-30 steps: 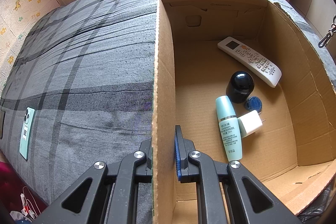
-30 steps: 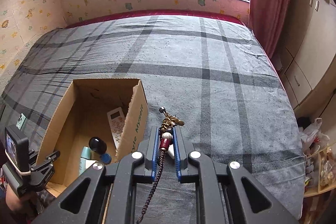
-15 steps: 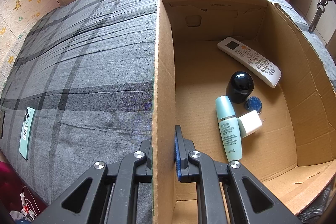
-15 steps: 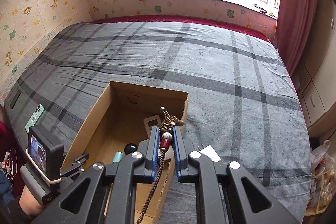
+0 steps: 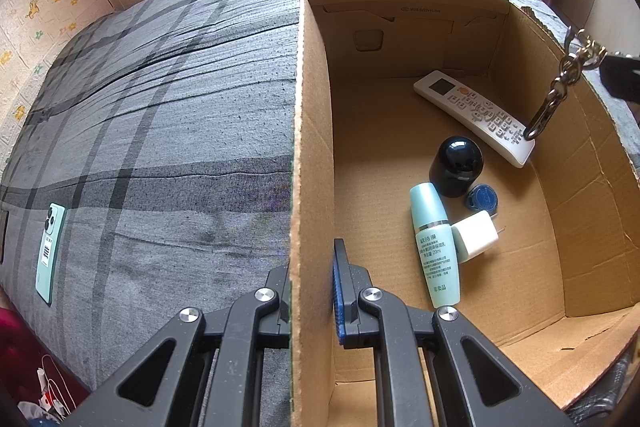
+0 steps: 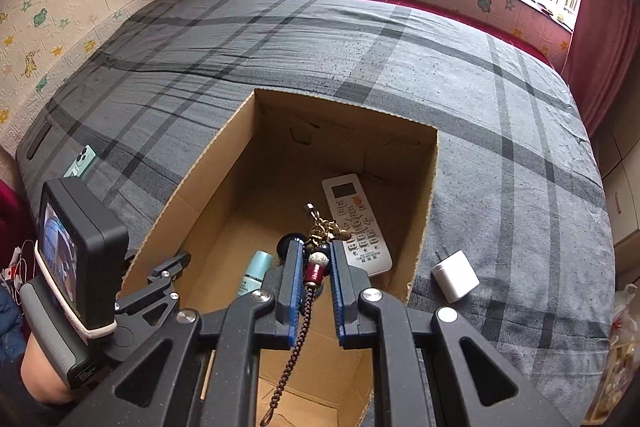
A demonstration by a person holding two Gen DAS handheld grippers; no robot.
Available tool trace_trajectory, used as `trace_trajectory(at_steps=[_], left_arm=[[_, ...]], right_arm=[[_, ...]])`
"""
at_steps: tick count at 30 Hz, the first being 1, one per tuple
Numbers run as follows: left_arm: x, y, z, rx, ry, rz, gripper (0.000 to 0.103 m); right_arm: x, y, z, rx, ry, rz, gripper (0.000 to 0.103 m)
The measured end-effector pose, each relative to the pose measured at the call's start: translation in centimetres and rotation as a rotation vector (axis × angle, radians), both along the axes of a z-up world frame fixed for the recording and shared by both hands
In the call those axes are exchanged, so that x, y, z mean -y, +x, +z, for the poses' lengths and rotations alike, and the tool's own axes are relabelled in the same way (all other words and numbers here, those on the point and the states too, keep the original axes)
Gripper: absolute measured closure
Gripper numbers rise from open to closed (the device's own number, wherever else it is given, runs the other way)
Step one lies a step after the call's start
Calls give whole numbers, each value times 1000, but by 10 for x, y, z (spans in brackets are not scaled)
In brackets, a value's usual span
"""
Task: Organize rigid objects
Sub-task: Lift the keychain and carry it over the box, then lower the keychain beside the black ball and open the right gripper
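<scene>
On the grey checked bed cover [image 5: 168, 131], in your left wrist view, your left gripper [image 5: 312, 291] is closed on the left wall of the cardboard box [image 5: 310, 147], one finger on each side of it. Inside the box lie a white remote control [image 5: 472, 115], a black round bottle [image 5: 456, 165], a small blue cap [image 5: 482, 197], a mint-green tube [image 5: 434, 243] and a white charger [image 5: 476, 237]. A metal keychain [image 5: 560, 87] hangs over the right side of the box. A green phone [image 5: 50, 251] lies far left on the cover.

In your right wrist view, your right gripper [image 6: 314, 277] holds the keychain [image 6: 316, 263] tight between its fingers, above the open box [image 6: 424, 211]; its braided cord hangs down. Another white charger [image 6: 456, 275] lies on the cover just beside the box.
</scene>
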State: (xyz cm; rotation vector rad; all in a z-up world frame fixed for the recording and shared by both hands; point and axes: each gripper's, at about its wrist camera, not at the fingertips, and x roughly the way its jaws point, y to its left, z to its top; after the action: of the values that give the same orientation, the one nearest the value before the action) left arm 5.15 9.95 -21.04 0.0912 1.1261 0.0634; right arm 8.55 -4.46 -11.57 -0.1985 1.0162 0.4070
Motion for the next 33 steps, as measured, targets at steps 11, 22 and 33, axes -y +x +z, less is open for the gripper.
trace_trajectory(at_steps=[11, 22, 33], left_arm=[[0, 0, 0, 0, 0, -1, 91], [0, 0, 0, 0, -1, 0, 91], [2, 0, 1, 0, 0, 1, 91]], right_arm=[[-13, 9, -52, -133, -66, 9, 90], [-21, 19, -82, -260, -102, -3, 90], [-24, 27, -100, -316, -118, -19, 90]])
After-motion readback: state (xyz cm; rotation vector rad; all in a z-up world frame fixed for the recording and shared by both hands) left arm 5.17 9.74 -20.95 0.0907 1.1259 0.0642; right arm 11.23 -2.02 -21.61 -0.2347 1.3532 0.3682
